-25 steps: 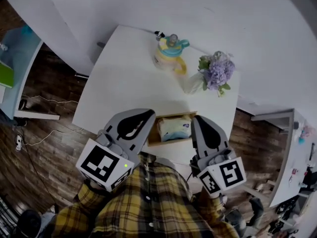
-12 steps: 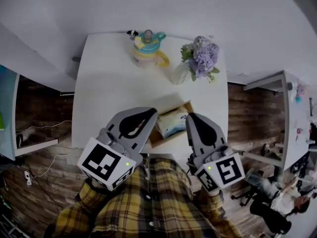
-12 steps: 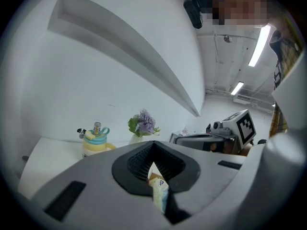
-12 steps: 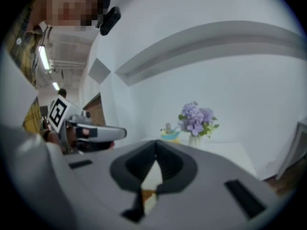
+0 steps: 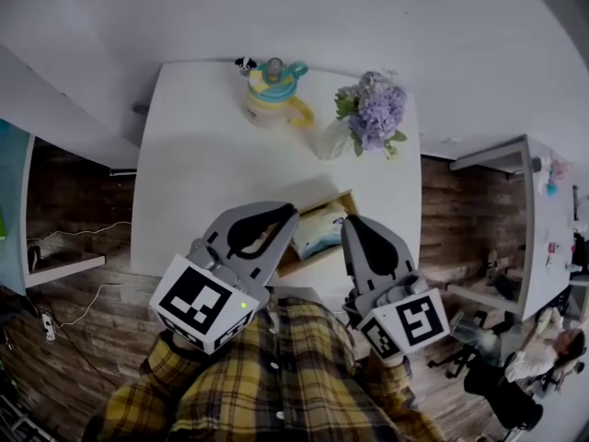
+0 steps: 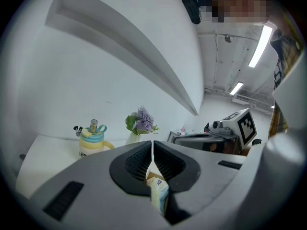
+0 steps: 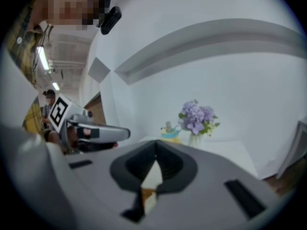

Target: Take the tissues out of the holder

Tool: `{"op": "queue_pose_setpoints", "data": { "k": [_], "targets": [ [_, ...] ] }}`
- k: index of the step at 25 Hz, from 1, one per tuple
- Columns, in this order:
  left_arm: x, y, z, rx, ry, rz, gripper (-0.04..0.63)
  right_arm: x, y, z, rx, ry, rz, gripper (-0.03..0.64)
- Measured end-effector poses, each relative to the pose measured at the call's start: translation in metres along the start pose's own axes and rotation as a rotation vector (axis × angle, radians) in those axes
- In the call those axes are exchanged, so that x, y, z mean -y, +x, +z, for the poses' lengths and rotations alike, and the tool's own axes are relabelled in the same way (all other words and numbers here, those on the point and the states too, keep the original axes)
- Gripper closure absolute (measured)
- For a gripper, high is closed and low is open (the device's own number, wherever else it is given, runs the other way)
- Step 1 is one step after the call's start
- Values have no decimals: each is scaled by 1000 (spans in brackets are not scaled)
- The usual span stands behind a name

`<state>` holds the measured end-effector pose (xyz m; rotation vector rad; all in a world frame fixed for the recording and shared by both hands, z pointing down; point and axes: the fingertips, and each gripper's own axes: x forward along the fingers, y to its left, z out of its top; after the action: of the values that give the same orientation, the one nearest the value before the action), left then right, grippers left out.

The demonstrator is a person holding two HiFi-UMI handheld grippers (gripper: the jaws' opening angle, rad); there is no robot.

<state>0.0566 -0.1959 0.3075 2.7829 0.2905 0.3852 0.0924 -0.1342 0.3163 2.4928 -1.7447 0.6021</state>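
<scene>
A wooden holder [image 5: 344, 197] stands near the table's front edge with a pale blue-and-yellow tissue pack [image 5: 319, 231] inside it. My left gripper [image 5: 289, 214] hovers just left of the holder, jaws shut and empty. In the left gripper view, the left gripper [image 6: 152, 145] has its tips together, and the tissue pack [image 6: 158, 195] shows below through the gap behind them. My right gripper [image 5: 353, 223] hangs just right of the holder. The right gripper [image 7: 155, 148] is also shut with nothing in it, and a bit of the holder [image 7: 147, 193] shows beneath.
On the white table [image 5: 202, 173], a yellow cup with a teal lid [image 5: 273, 91] and a vase of purple flowers [image 5: 371, 118] stand at the far side. White walls rise behind the table. Wooden floor lies on both sides, and another desk [image 5: 534, 219] is to the right.
The head view has swung, so the table now sits straighter and more to the left. Both grippers keep their places beside the holder, still shut.
</scene>
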Motion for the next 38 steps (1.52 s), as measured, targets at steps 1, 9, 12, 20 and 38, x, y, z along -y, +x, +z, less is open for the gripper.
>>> {"op": "queue_pose_setpoints", "data": {
  "k": [1,9,12,20,38],
  "targets": [
    [0,1,1,-1,2,2,583,1,0,0,0,0,2,606],
    [-3,8,5,-7,22,38,567,17,3,8,11,-6,19,606],
    [-5,10,7,-1,27,49,535,21,4,10,15,-6,30,606],
    [-2,20,4,-42,34,35,439,29,6,11,19,-5,46,606],
    [27,55,-47,-276,116,-137,382,50,-11,1,33,46,-12,606]
  ]
}}
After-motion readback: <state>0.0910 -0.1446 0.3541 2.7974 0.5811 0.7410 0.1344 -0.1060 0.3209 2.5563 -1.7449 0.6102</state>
